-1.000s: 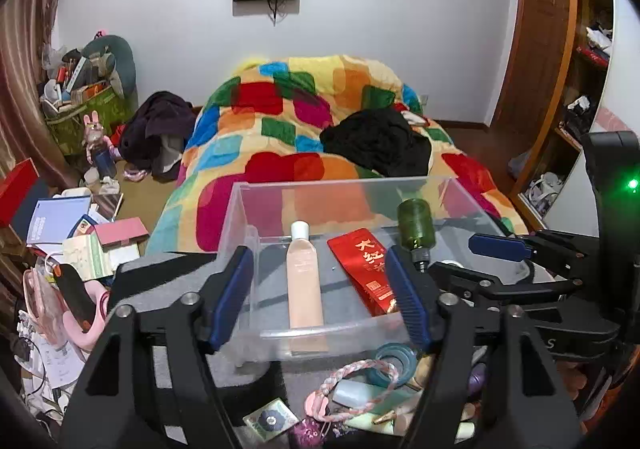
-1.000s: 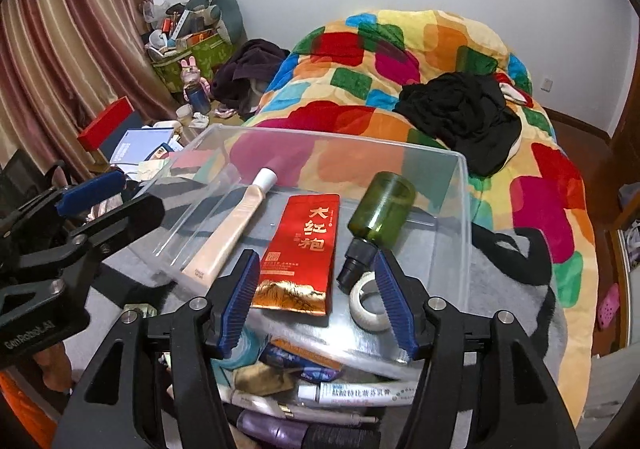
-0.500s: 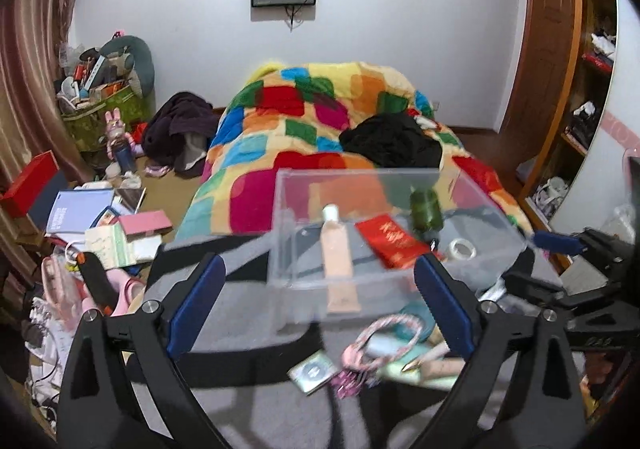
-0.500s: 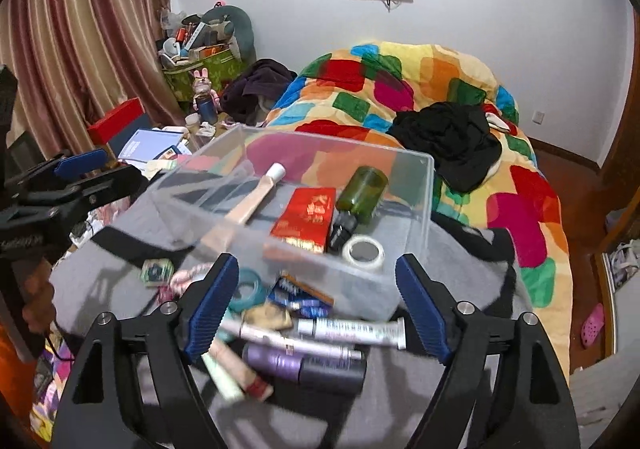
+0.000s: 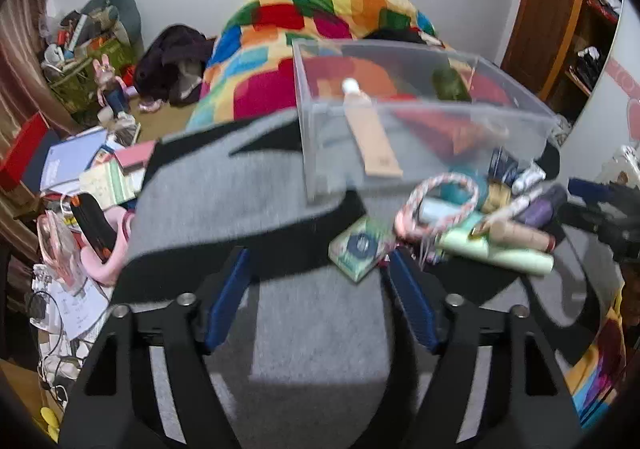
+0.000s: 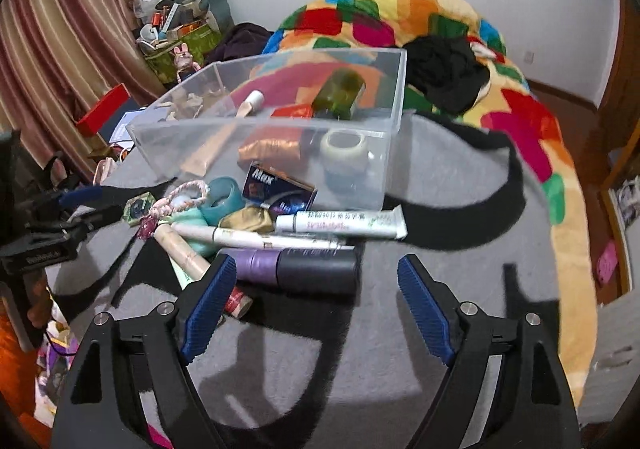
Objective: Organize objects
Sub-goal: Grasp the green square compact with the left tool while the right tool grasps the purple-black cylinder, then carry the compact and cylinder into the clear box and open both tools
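Observation:
A clear plastic bin (image 6: 384, 153) stands on a grey and black cloth; it also shows in the left wrist view (image 5: 316, 153). It holds a beige tube (image 6: 212, 149), a red packet (image 6: 272, 143), a green bottle (image 6: 338, 95) and a tape roll (image 6: 345, 147). A pile lies in front of it: a purple and black bottle (image 6: 296, 269), a white tube (image 6: 344, 223), a pink braided ring (image 5: 438, 205), a small green box (image 5: 358, 247). My left gripper (image 5: 320, 301) is open and empty, just short of the green box. My right gripper (image 6: 316, 313) is open and empty, just short of the purple bottle.
A bed with a colourful patchwork quilt (image 6: 524, 117) and black clothes (image 6: 448, 69) lies behind the bin. Books, papers and a red box (image 5: 24, 153) clutter the floor at left. A wooden shelf unit (image 5: 580, 29) stands at right.
Both grippers have pulled back from the bin and dropped lower towards the cloth. Both opened wide half a second ago and stay open.

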`<action>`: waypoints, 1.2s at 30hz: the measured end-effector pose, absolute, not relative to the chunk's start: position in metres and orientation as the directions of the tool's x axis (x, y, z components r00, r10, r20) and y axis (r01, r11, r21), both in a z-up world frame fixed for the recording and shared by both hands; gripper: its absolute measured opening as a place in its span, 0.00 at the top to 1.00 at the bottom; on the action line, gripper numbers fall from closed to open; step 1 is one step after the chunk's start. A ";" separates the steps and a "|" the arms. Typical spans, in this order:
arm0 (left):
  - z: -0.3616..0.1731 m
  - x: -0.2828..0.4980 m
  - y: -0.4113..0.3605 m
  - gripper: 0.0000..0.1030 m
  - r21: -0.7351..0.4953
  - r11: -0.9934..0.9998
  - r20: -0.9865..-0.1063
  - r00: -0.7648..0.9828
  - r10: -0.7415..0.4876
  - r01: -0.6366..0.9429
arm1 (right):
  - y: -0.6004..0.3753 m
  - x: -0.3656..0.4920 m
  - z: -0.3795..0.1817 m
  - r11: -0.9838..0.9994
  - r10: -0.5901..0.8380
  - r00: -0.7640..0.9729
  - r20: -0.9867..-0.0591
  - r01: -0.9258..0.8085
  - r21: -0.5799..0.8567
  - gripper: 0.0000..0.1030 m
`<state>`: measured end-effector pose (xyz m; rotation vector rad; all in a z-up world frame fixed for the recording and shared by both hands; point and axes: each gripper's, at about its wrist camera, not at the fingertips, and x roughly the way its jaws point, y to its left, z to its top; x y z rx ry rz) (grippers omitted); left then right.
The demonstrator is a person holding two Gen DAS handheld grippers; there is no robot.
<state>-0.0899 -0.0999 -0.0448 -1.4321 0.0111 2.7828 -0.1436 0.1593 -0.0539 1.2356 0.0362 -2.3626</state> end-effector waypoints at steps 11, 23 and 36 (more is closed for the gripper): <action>-0.060 -0.108 -0.094 0.35 -0.007 -0.998 -0.861 -0.507 0.036 -0.059 | 0.138 -0.146 -0.065 -0.878 -0.397 -0.438 -0.806 0.438 0.194 0.19; -0.057 -0.115 -0.085 0.71 -0.035 -0.997 -0.851 -0.522 0.066 -0.068 | 0.128 -0.150 -0.076 -0.874 -0.377 -0.411 -0.830 0.454 0.172 0.12; -0.038 -0.094 -0.093 0.77 -0.048 -0.999 -0.799 -0.599 0.044 -0.009 | 0.144 -0.146 -0.066 -0.902 -0.357 -0.481 -0.801 0.401 0.162 0.12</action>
